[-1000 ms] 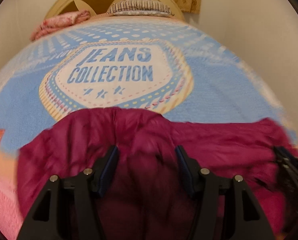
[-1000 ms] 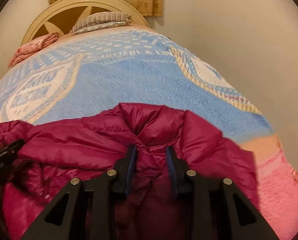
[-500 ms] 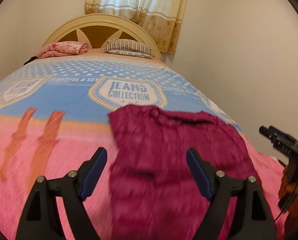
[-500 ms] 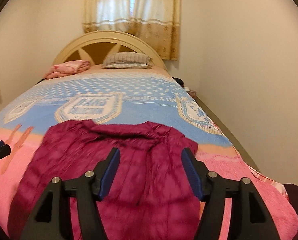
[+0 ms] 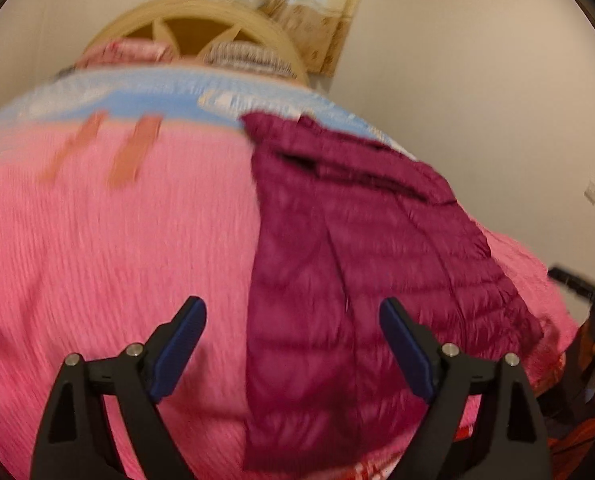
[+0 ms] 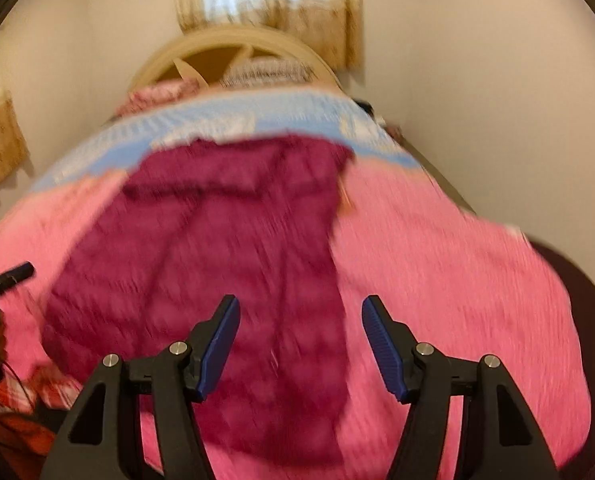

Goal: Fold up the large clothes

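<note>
Now both grippers gape wide, holding nothing: left gripper point(image 5: 293, 344), right gripper point(image 6: 300, 340). Jacket point(image 5: 357, 280) lies flat near the bed's point(image 5: 117, 260) foot edge, toward its right side. Next fold, likely: grip both hem corners evenly, lift together, avoid bunching the slippery quilting.

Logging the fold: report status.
Left gripper and right gripper: jaws open, empty. Maroon jacket flat on bed blanket. Nothing in the way.
</note>
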